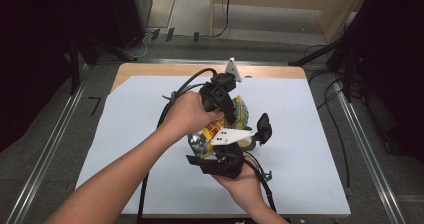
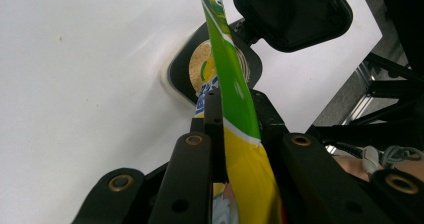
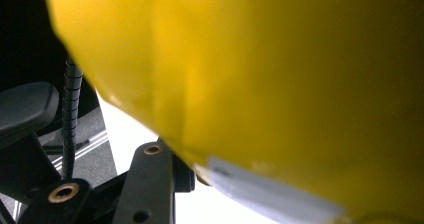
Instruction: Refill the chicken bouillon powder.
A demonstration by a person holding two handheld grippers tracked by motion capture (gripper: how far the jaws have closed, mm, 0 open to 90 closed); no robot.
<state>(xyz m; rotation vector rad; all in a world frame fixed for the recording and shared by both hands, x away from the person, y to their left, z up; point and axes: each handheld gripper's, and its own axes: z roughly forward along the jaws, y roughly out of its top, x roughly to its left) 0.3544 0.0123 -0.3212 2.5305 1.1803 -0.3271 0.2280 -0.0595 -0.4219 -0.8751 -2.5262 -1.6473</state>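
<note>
**Snack Bag Pinched Above the Table**

Clamped thin on the green-and-yellow edge of a snack bag [image 2: 235, 99]: left gripper [image 2: 235, 134], jaws pressed nearly together on the film. Held from below by the right gripper [image 1: 227, 156], jaws set around the bag's yellow body [image 3: 280, 84]; whether pressing, cannot tell. Bag lifted between both hands over the middle of the white sheet [image 1: 300, 114] covering the table [image 1: 150, 69]. Beyond, grey floor and trailing cables.

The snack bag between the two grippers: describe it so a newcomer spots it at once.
Start at the white sheet covering the table. Near its middle, both hands meet around a crinkly snack bag. It is the one bright yellow-and-green thing among black gripper parts.
</note>
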